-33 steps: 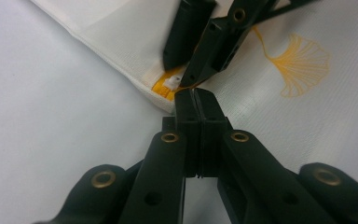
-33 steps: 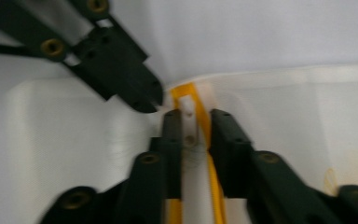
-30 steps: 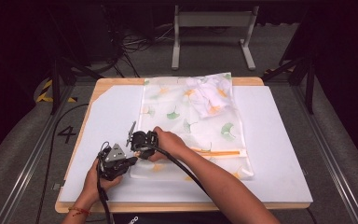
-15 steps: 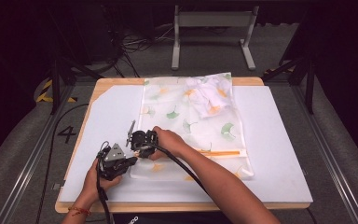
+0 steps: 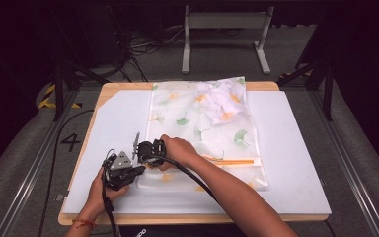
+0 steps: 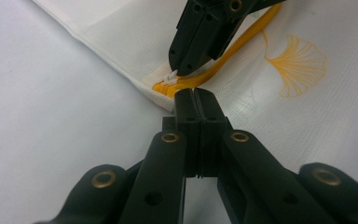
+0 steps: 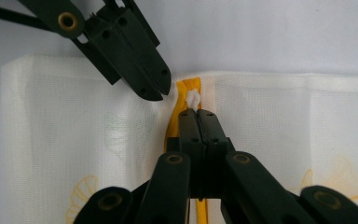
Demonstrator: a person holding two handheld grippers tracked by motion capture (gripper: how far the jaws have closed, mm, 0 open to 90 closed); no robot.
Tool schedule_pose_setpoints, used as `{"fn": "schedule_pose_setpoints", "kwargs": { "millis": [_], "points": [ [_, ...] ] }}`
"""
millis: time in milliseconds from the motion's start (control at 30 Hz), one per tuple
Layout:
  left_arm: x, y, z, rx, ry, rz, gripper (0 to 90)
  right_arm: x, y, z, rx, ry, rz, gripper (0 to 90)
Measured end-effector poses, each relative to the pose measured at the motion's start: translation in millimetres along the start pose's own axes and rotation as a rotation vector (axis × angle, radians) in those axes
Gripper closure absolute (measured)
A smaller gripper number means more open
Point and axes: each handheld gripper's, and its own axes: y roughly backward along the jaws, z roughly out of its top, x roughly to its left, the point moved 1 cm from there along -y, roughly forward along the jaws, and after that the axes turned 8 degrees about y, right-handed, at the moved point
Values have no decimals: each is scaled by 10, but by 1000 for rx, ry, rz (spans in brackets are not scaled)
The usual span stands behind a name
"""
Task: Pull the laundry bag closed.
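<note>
A: Where's the bag?

B: I see the translucent leaf-print bag [image 5: 205, 133] lying flat on the white tabletop [image 5: 296, 163], with its orange zipper [image 6: 223, 63] running to the near-left corner.

A: And your tongs?

B: My left tongs [image 6: 196, 100] are pressed together, pinching the bag's corner edge. My right tongs [image 7: 198, 116] are pressed together on the zipper, beside its small white slider [image 7: 193, 99].

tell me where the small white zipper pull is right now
The small white zipper pull sits at the end of the yellow zipper, at the left edge of the translucent ginkgo-print bag in the high view, between the tips of the right tool and left tool.
</note>
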Motion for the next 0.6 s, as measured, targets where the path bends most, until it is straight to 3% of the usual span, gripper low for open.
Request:
{"fn": "schedule_pose_setpoints", "kwargs": {
  "millis": [100, 167, 267, 300, 367, 400, 600],
  "points": [
    [-6, 0, -6, -4, 16, -1, 898, 77, 8, -7, 8, 35, -55, 898],
    [-3, -2, -6, -5, 17, 4, 898, 87, 16, -21, 6, 48, -58, 898],
    [7, 7, -6, 2, 22, -4, 898, 167, 14, -48, -20, 71, -133, 898],
    [10, 9, -9, 1, 25, -11, 898, 198, 10, -49, -45, 58, -154, 898],
    [12, 11, -8, 2, 26, -14, 898, 210, 20, -57, -48, 74, -151, 898],
    [9, 9, -6, 0, 24, -12, 899, 223, 24, -75, -58, 75, -172, 898],
    [48, 31, -18, -1, 56, -1, 900, 240, 23, -154, -99, 54, -164, 898]
  ]
}}
